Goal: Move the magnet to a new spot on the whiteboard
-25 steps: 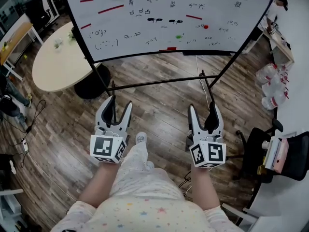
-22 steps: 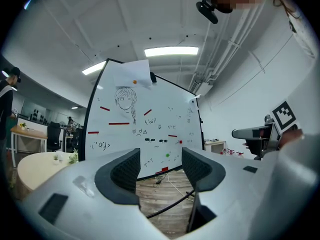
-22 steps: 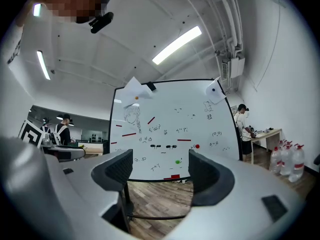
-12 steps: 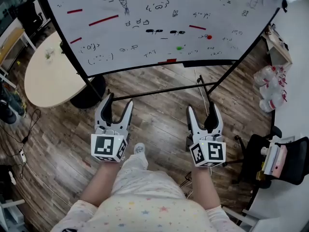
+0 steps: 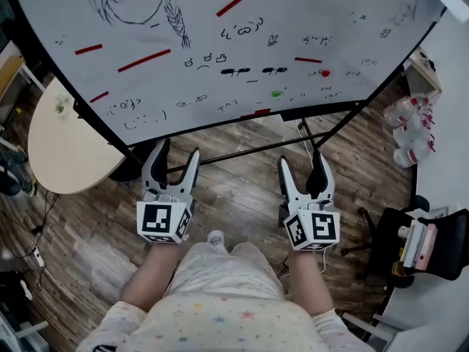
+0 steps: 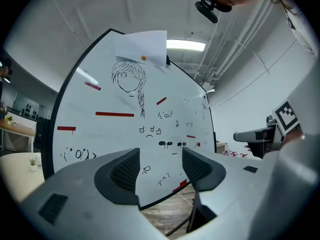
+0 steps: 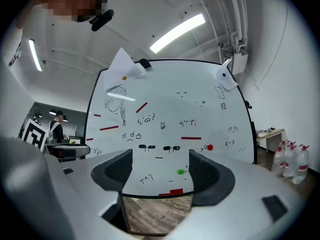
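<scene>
The whiteboard (image 5: 220,42) stands ahead, covered with doodles. On it are a round red magnet (image 5: 325,72), a round green magnet (image 5: 276,92) and several red strip magnets. My left gripper (image 5: 178,151) is held level below the board's lower edge, well short of it; its jaws have just been opening and hold nothing. My right gripper (image 5: 301,161) is open and empty, level beside the left one. In the right gripper view the green magnet (image 7: 181,172) shows between the jaws and the red magnet (image 7: 208,147) lies up to the right. An orange magnet (image 6: 143,58) pins a paper near the top.
The board's black stand and crossbar (image 5: 249,150) cross the wooden floor just ahead of the grippers. A round beige table (image 5: 58,160) stands at the left. An office chair (image 5: 432,240) and water bottles (image 5: 410,134) are on the right. A person (image 7: 56,126) stands far off.
The whiteboard fills more of the head view and sits closer; both grippers have travelled forward toward it together, still side by side and empty.
</scene>
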The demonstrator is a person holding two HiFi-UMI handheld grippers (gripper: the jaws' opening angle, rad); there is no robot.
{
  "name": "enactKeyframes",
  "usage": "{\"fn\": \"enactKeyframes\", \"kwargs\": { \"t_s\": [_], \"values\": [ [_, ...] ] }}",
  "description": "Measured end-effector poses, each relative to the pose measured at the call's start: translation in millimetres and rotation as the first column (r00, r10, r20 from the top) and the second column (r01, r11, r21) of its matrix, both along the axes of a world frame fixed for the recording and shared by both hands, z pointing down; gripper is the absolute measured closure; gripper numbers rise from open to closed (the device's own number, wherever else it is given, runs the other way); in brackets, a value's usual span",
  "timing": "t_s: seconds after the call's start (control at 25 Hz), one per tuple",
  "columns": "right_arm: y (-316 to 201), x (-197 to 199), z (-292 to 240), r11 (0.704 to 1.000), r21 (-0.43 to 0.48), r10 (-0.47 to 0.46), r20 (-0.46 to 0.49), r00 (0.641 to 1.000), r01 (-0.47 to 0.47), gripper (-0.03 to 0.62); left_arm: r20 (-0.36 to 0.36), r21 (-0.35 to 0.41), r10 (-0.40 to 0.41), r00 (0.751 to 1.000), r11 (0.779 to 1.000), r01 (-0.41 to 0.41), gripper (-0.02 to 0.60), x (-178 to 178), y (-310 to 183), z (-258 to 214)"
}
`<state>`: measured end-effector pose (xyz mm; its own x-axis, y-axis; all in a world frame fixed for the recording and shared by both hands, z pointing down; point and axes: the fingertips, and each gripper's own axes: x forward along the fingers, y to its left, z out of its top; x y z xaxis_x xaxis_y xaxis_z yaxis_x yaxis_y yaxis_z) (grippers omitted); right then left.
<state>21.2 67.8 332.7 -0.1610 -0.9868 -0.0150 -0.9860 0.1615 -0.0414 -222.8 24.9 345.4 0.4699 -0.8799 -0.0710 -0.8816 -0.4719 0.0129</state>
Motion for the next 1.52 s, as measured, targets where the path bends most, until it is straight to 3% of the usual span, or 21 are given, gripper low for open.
{"fn": "enactKeyframes", "kwargs": {
  "t_s": [0.32,0.8,1.16,1.52],
  "values": [
    [-51,14,13,0.999,-0.038,-0.004,0.006,1.0,0.004,0.26,-0.01,-0.014,-0.025,1.0,1.0,0.025,0.337,9,-49,9],
    [-169,65,-7,0.989,0.011,-0.148,-0.005,0.989,0.148,0.261,-0.03,-0.012,-0.174,0.984,0.985,0.174,0.339,57,-125,7],
    [-214,82,9,0.973,-0.023,-0.23,0.007,0.973,0.23,0.263,-0.019,-0.028,-0.252,0.967,0.967,0.252,0.339,82,-148,14],
    [-227,75,9,0.973,-0.034,-0.227,0.019,0.974,0.227,0.263,-0.006,-0.042,-0.21,0.978,0.977,0.209,0.339,85,-169,14]
  ]
}}
